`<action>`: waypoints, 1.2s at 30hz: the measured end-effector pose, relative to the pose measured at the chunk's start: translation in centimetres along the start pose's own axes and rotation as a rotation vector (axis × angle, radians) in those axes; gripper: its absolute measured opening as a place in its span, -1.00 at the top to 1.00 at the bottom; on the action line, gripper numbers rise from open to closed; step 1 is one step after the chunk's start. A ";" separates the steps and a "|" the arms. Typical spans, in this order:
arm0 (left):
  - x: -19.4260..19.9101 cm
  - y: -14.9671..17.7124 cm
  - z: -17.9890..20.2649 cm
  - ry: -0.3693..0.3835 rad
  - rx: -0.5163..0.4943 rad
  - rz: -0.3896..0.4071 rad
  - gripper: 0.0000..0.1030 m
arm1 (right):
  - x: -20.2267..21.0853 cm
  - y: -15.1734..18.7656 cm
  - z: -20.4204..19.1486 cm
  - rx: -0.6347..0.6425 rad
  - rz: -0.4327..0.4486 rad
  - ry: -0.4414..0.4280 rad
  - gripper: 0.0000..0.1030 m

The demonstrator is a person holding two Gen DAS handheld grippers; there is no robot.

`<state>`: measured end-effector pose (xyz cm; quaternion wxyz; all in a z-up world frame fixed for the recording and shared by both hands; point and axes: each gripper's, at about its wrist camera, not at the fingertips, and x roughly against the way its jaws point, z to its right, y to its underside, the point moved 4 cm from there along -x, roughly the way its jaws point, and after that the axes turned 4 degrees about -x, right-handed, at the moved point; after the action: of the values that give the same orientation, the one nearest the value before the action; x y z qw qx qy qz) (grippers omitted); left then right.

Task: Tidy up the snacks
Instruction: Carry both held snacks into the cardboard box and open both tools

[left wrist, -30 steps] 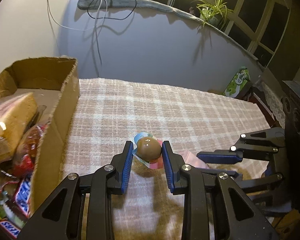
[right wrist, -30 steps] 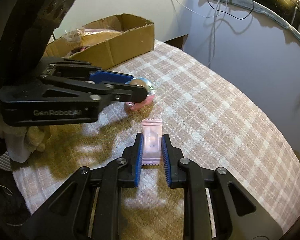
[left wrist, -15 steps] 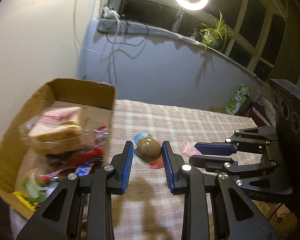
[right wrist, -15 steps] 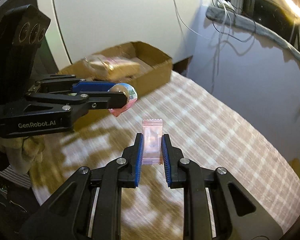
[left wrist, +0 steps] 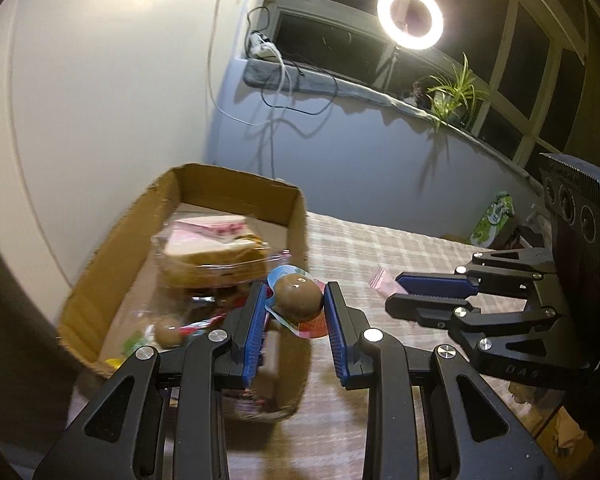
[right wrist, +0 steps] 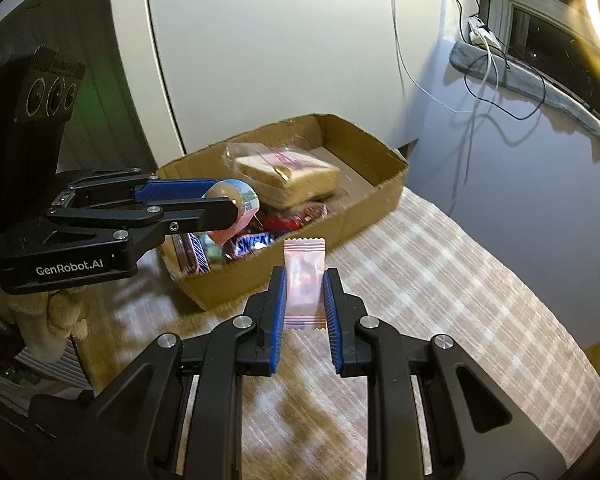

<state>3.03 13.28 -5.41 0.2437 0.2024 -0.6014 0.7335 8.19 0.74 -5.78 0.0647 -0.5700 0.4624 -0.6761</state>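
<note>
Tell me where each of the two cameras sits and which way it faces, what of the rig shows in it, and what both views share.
Left wrist: sits behind the left gripper, looking forward and down past the chocolate egg it holds, toward the cardboard box and window wall; the right gripper shows at right.
Right wrist: sits behind the right gripper, shut on a pink candy sachet, facing the box; the left gripper enters from the left.
Shared: box, bagged sandwich, checked tablecloth, both grippers and their loads.
</note>
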 end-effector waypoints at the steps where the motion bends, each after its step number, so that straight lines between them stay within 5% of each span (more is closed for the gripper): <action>1: 0.2 0.1 -0.3 -0.004 0.003 0.002 0.46 | -0.1 -0.2 -0.2 0.002 0.002 0.001 0.63; 20: 1.1 0.0 -5.5 -0.093 0.042 0.011 0.46 | -4.8 -6.9 -0.8 0.014 0.016 0.017 0.63; 36: 0.5 0.0 -5.7 -0.114 0.047 -0.005 0.46 | -7.3 -7.4 -1.0 -0.008 -0.013 -0.019 0.62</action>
<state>2.65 18.95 -6.22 0.2059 0.2513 -0.5963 0.7340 13.14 9.97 -5.70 0.0626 -0.5795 0.4608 -0.6693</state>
